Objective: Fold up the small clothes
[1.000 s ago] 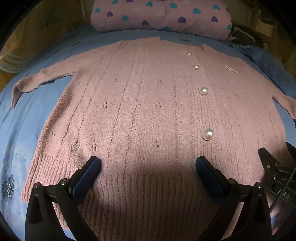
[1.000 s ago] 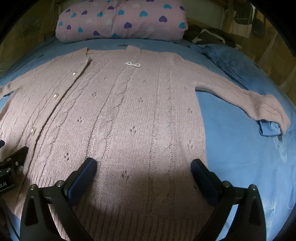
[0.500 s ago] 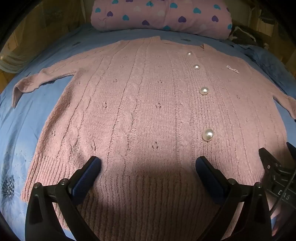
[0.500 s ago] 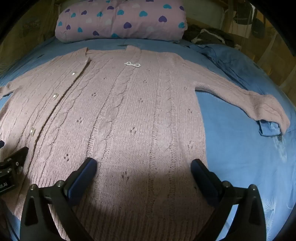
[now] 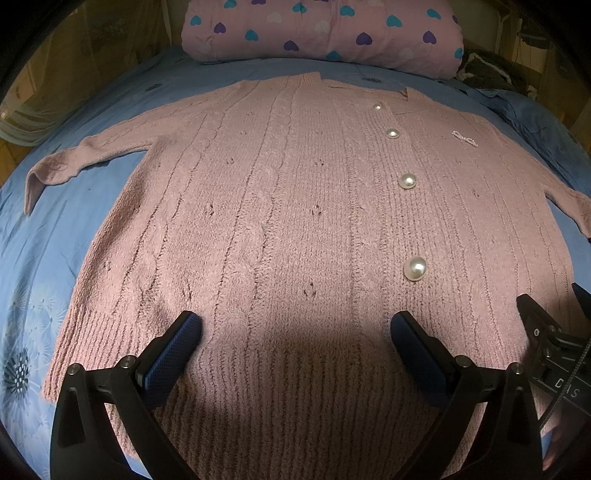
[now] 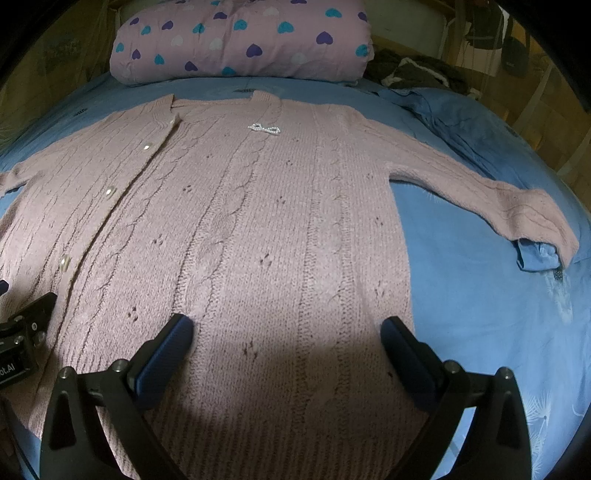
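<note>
A pink cable-knit cardigan (image 5: 280,229) with pearl buttons (image 5: 414,268) lies flat and face up on the blue bedsheet (image 5: 44,258), both sleeves spread out. It also shows in the right wrist view (image 6: 258,236), with a small pearl bow (image 6: 264,128) on its chest. My left gripper (image 5: 295,332) is open and empty, hovering over the left half of the hem. My right gripper (image 6: 286,332) is open and empty over the right half of the hem. Each gripper shows at the edge of the other's view.
A pink pillow with heart prints (image 5: 325,33) lies at the head of the bed, also in the right wrist view (image 6: 240,40). Dark clothes (image 6: 417,72) and a blue garment (image 6: 465,122) lie at the far right. A blue cloth scrap (image 6: 535,256) sits under the right cuff.
</note>
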### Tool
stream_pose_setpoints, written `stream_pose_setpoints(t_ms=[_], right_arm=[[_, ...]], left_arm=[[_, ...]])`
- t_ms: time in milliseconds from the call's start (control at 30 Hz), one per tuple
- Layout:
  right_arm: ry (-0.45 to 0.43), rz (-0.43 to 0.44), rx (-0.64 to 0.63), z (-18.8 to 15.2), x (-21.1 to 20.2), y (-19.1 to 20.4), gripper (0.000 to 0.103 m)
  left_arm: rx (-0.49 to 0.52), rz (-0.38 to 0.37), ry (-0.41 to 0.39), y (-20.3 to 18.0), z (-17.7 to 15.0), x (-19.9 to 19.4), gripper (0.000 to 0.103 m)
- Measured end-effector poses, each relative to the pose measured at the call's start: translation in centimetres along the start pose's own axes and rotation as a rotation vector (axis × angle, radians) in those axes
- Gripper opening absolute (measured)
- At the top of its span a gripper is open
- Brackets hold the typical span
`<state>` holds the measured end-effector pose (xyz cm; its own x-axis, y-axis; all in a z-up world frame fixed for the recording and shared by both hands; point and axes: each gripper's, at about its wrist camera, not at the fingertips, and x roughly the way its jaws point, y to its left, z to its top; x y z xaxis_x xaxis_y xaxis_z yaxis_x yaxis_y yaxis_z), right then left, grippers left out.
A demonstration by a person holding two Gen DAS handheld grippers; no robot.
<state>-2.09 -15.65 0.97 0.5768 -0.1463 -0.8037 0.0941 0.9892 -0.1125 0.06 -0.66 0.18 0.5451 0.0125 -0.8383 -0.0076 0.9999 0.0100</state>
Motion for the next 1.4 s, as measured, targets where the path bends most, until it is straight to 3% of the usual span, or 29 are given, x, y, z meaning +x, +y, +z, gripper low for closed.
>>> stream_pose_setpoints(t_ms=[1400], right_arm=[[0.001,-0.003,-0.003,0.01,-0.09,0.14,0.103]], left_arm=[[0.006,0.005,-0.002,-0.25,0.19,0.29,0.089]])
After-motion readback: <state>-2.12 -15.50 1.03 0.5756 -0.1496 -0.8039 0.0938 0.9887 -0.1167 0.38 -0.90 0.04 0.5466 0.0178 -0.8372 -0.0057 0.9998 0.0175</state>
